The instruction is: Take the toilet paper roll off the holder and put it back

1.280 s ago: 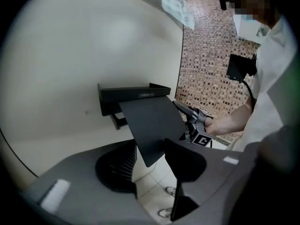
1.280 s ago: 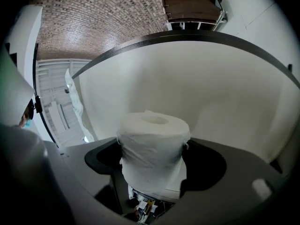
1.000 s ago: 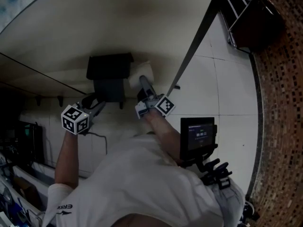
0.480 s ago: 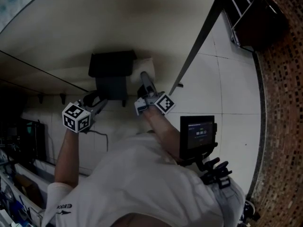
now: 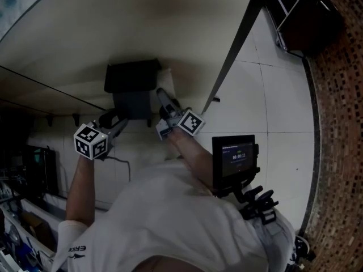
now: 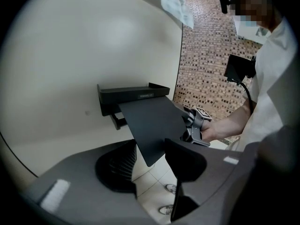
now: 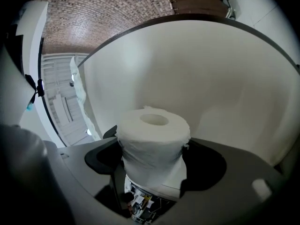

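A black holder (image 5: 131,77) with a top shelf is fixed to the cream wall; it also shows in the left gripper view (image 6: 133,95). Its flat black flap (image 6: 152,121) is tilted outward, and its lower corner dips between the jaws of my left gripper (image 6: 151,165), which stand apart. In the head view that left gripper (image 5: 116,122) sits just below the holder. My right gripper (image 7: 153,159) is shut on the white toilet paper roll (image 7: 152,135), pinching its middle. The head view has the roll (image 5: 166,77) beside the holder's right edge, ahead of the right gripper (image 5: 161,95).
A small screen (image 5: 233,157) hangs at the person's right side. A dark slanted rail (image 5: 232,55) crosses the white tiled floor (image 5: 278,106). A dark rack (image 5: 306,16) stands at top right by a brick-mosaic wall (image 5: 340,123). The person's shoes (image 6: 168,189) show below.
My right gripper has carried the roll a little up and to the left, closer to the holder's right edge. The left gripper and the flap have stayed put.
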`<state>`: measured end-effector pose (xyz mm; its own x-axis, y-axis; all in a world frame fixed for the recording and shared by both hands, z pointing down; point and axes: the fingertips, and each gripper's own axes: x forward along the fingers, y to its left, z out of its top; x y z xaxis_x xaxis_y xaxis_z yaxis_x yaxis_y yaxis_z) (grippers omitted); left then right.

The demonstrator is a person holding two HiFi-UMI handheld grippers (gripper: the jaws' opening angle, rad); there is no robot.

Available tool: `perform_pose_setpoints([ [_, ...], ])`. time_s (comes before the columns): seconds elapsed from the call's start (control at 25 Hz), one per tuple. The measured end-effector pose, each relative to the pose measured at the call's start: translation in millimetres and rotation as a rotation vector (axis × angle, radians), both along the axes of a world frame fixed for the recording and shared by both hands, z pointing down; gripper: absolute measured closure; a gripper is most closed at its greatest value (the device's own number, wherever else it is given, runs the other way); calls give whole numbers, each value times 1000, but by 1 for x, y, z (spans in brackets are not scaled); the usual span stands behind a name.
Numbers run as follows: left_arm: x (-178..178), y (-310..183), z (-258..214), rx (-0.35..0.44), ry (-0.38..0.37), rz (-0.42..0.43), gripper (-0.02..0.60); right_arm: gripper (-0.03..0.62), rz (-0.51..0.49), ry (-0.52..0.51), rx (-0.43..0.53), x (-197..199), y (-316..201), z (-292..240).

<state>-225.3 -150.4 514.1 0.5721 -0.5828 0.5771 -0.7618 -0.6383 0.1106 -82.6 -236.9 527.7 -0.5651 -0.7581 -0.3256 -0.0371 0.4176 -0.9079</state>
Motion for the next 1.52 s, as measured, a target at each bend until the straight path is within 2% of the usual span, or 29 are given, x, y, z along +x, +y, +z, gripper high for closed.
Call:
perform_pose_setpoints([
  [0.52, -3, 2, 3, -5, -3, -2, 390, 194, -194, 172, 79, -37, 8, 27],
  [0.8, -3, 4, 2, -5, -7, -2, 391, 195, -296, 183, 119, -47, 11, 21],
  [1.0, -5, 7, 1, -6, -10, -3, 391, 194, -332, 202, 158, -56, 12, 17],
  [1.52, -7, 6, 5, -18, -20, -4, 391, 194, -438, 233, 189, -86, 14, 25],
])
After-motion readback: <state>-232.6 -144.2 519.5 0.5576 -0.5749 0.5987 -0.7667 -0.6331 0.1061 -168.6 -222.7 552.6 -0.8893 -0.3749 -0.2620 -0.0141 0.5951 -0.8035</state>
